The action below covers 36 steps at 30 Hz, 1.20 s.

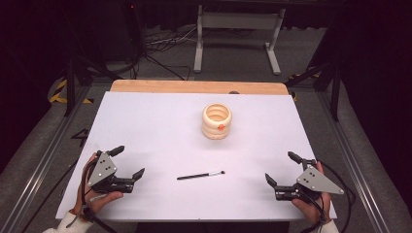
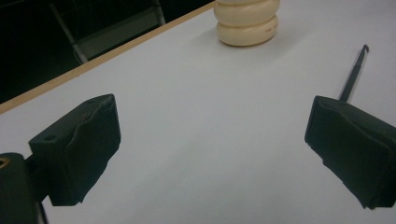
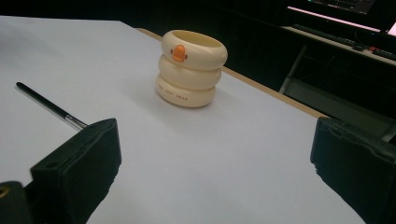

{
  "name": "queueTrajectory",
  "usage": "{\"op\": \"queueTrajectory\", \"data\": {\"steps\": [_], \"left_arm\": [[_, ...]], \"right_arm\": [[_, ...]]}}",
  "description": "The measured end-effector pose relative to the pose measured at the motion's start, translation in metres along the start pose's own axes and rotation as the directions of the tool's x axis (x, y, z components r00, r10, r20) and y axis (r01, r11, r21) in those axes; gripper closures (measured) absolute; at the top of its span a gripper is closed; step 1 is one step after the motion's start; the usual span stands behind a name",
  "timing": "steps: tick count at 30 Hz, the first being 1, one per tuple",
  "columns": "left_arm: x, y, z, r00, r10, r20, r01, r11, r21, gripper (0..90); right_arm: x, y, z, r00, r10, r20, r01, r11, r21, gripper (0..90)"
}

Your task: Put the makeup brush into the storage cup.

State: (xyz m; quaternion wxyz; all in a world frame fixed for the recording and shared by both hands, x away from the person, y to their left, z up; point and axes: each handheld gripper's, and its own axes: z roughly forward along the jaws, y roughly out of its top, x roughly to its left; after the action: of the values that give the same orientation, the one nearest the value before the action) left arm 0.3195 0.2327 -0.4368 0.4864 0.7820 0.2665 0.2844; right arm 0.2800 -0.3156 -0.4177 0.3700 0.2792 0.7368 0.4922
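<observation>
your left gripper [image 1: 130,163] and right gripper [image 1: 280,169] sit at the near corners of the desk [image 1: 145,126], each with its fingers spread wide and nothing between them.

the brush [image 1: 200,175] lies flat on the desk between the two grippers, near the front edge, its tip pointing toward your right. the cup [image 1: 217,121] stands upright farther back, near the middle, well apart from the brush.

the brush looks light, thin and stiff, and it will likely roll or skid on the smooth white sheet if you nudge it sideways. take it across the dark handle, about midway, with the fingers closing from the two long sides; stay off the metal band and the tip. it lies so low that the fingers probably have to come down almost touching the sheet to catch it.

the cup looks like hard, glossy ceramic or plastic, ribbed in three rings, fairly steady on its base but likely slippery; a knock at the rim could tip it.

count: one brush, one cup, two grippers.
</observation>
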Motion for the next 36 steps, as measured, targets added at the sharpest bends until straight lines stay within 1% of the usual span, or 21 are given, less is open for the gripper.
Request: {"op": "queueTrajectory", "data": {"steps": [4,5,9,11,13,16,17,18,19,20,21,22,23,24,25,26,30,31,33,34,36], "left_arm": [[-0.001,0.001,0.002,0.9999,0.008,0.009,-0.009,0.9999,0.011,5.2],[-0.002,0.002,0.002,0.9998,0.016,0.014,-0.017,0.9997,0.018,5.3],[-0.002,0.003,0.002,0.9997,0.012,0.023,-0.012,0.9997,0.021,5.5],[-0.002,0.005,0.002,0.9993,0.021,0.030,-0.022,0.9992,0.034,5.8],[-0.004,0.006,0.004,0.9993,0.021,0.032,-0.022,0.9988,0.043,5.7],[-0.005,0.008,0.005,0.9990,0.024,0.038,-0.026,0.9987,0.044,6.0],[-0.006,0.009,0.006,0.9987,0.033,0.038,-0.035,0.9982,0.048,6.0],[-0.006,0.010,0.007,0.9988,0.032,0.038,-0.034,0.9981,0.051,6.3],[-0.007,0.013,0.008,0.9982,0.041,0.042,-0.044,0.9971,0.062,6.2],[-0.008,0.015,0.010,0.9981,0.043,0.045,-0.046,0.9966,0.068,6.4],[-0.008,0.018,0.011,0.9975,0.054,0.046,-0.058,0.9960,0.068,6.9],[-0.009,0.020,0.012,0.9976,0.051,0.047,-0.054,0.9961,0.070,7.2],[-0.009,0.024,0.014,0.9964,0.068,0.051,-0.072,0.9945,0.076,7.2],[-0.009,0.024,0.014,0.9964,0.068,0.051,-0.072,0.9945,0.076,7.6],[-0.009,0.027,0.015,0.9957,0.076,0.054,-0.080,0.9935,0.082,7.5],[-0.010,0.029,0.017,0.9955,0.073,0.060,-0.078,0.9928,0.091,7.5],[-0.012,0.038,0.025,0.9919,0.088,0.092,-0.099,0.9882,0.117,7.1],[-0.013,0.040,0.028,0.9911,0.092,0.096,-0.104,0.9867,0.125,6.8],[-0.015,0.045,0.032,0.9875,0.107,0.116,-0.123,0.9820,0.143,6.9],[-0.017,0.047,0.035,0.9863,0.117,0.117,-0.134,0.9797,0.149,6.9],[-0.020,0.049,0.040,0.9845,0.111,0.136,-0.133,0.9776,0.163,7.5]], "right_arm": [[-0.001,0.000,0.000,1.0000,0.004,0.002,-0.004,1.000,0.005,2.3],[-0.002,0.000,0.000,1.0000,0.006,0.004,-0.006,1.000,0.006,2.3],[-0.002,0.000,0.001,1.0000,0.005,0.001,-0.005,1.000,0.011,2.3],[-0.002,-0.001,0.003,1.0000,0.003,-0.002,-0.003,1.000,0.018,2.4],[-0.002,-0.001,0.004,1.0000,0.003,-0.005,-0.003,1.000,0.023,2.4],[-0.001,-0.001,0.005,1.0000,0.001,-0.007,0.000,1.000,0.025,2.3],[-0.001,-0.001,0.005,1.0000,-0.003,-0.007,0.003,1.000,0.029,2.3],[-0.001,-0.001,0.005,1.0000,-0.002,-0.009,0.002,1.000,0.029,2.3],[-0.001,-0.001,0.005,1.0000,-0.002,-0.009,0.003,1.000,0.030,2.4],[0.000,-0.001,0.006,1.0000,-0.004,-0.008,0.004,1.000,0.030,2.4],[0.000,-0.001,0.006,1.0000,-0.003,-0.009,0.003,1.000,0.031,2.4],[0.000,-0.001,0.006,0.9999,-0.005,-0.011,0.005,0.999,0.034,2.4],[0.000,-0.002,0.007,0.9999,-0.003,-0.012,0.004,0.999,0.037,2.4],[0.000,-0.002,0.007,0.9999,-0.003,-0.012,0.004,0.999,0.037,2.4],[-0.001,-0.002,0.007,0.9999,-0.003,-0.013,0.004,0.999,0.040,2.3],[-0.001,-0.002,0.007,0.9999,-0.003,-0.013,0.004,0.999,0.040,2.3],[-0.001,-0.002,0.007,0.9999,0.001,-0.013,-0.001,0.999,0.044,2.3],[-0.001,-0.002,0.007,0.9999,0.000,-0.012,0.000,0.999,0.046,2.3],[-0.001,-0.003,0.007,0.9999,0.001,-0.015,0.000,0.999,0.046,2.3],[-0.001,-0.003,0.007,0.9999,0.000,-0.014,0.001,0.999,0.048,2.4],[-0.001,-0.003,0.007,0.9999,0.003,-0.017,-0.002,0.999,0.050,2.4]]}}
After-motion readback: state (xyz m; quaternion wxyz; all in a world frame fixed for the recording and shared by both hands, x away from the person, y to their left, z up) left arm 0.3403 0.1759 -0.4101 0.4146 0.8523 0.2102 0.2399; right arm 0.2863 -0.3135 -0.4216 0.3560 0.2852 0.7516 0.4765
